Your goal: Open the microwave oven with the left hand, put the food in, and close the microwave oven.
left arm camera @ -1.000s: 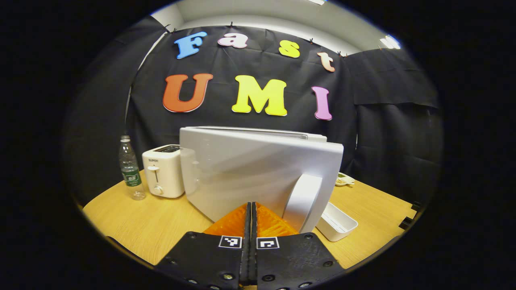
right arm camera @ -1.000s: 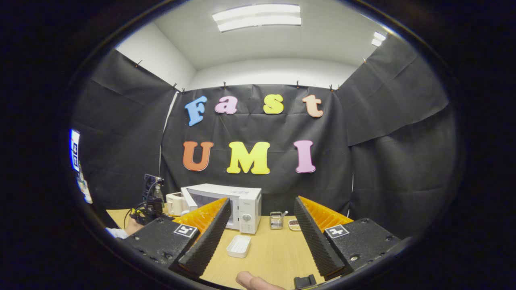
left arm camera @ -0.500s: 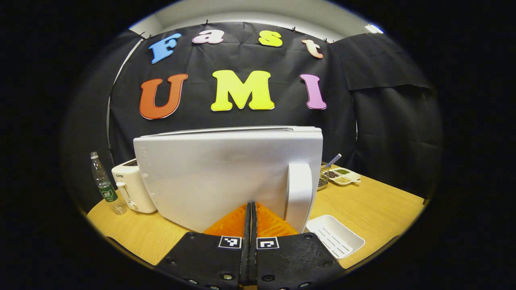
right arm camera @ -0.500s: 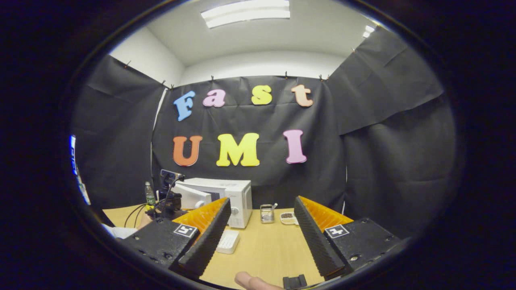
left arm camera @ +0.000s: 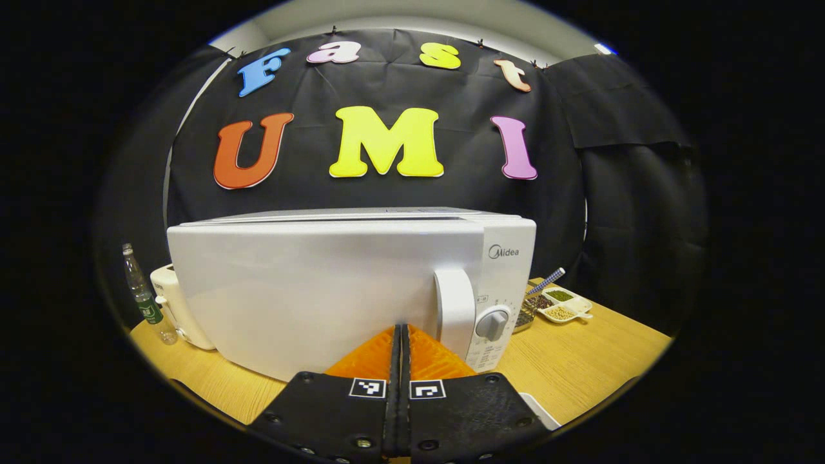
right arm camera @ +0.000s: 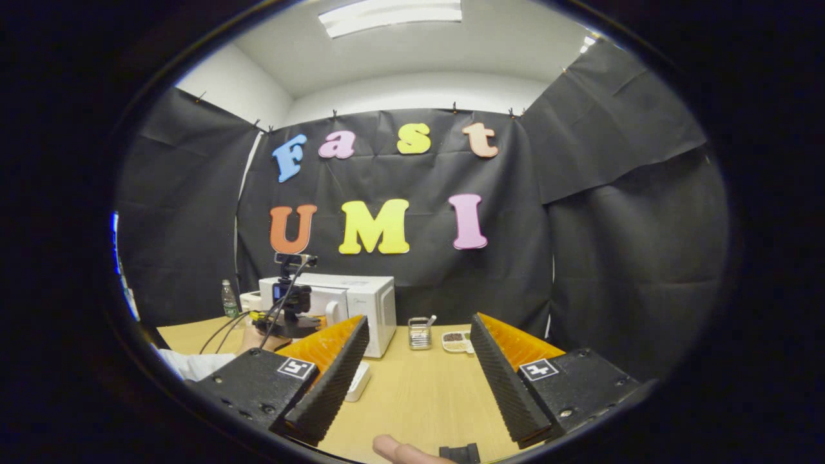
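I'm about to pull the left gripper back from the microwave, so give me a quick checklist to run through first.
1. Microwave door flush with the control panel: ok, no gap shows at the handle side.
2. Left gripper free of the door: ok as to grip, its fingers are pressed together holding nothing; whether the tips touch the door, cannot tell.
3. Food inside: cannot tell, the door hides the cavity.
4. Right gripper out of the way: ok, open, empty, back from the microwave.
5. White tray outside the microwave on the table: ok for withdrawing, it lies off to the side.
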`<state>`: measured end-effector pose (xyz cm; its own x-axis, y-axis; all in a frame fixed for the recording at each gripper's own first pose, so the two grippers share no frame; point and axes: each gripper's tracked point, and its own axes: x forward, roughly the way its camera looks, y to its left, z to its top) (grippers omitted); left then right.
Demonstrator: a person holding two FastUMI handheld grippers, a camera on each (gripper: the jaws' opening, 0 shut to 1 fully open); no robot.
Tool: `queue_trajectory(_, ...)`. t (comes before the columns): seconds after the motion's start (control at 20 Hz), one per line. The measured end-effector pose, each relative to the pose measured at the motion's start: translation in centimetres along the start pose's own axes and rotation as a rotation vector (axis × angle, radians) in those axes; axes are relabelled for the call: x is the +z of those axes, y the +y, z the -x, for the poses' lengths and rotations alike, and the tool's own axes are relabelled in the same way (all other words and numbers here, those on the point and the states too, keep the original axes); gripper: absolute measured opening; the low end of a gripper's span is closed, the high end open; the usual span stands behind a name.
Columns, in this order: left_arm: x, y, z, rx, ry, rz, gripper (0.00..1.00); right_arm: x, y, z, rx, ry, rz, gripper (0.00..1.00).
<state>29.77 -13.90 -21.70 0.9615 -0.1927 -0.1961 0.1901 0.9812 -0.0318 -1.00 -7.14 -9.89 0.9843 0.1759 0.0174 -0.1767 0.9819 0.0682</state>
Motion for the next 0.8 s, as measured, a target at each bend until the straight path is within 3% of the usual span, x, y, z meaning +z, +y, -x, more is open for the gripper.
queue_trajectory(0.05,-0.1,0.0,-0.4,0.017,0.014,-0.003,0.16,0.1,0.0,0.1,0.006,-0.011,-0.001,0.95)
queue_trajectory(0.1,0.3,0.0,-0.7,0.026,0.0,0.0,0.15,-0.2,0.1,0.0,0.013,-0.006,0.002,1.0)
queue_trajectory(0.15,0.4,0.1,-1.0,0.03,-0.005,-0.007,0.0,-0.7,0.2,0.0,0.018,0.0,0.004,1.0)
queue_trajectory(0.4,-0.5,0.1,-1.4,0.043,0.007,-0.012,0.02,-1.6,-0.9,-0.3,-0.025,0.029,0.044,1.0)
queue_trajectory(0.45,-0.7,0.1,-1.5,0.041,0.022,-0.007,0.02,-1.6,-1.0,-0.3,-0.04,0.034,0.053,0.95)
queue_trajectory(0.75,0.4,-0.1,1.2,0.024,0.022,0.012,0.02,-1.5,-0.6,0.1,-0.061,0.044,0.055,1.0)
queue_trajectory(0.8,0.9,0.0,1.9,0.025,0.012,0.014,0.02,-1.3,-0.4,0.2,-0.062,0.043,0.053,0.95)
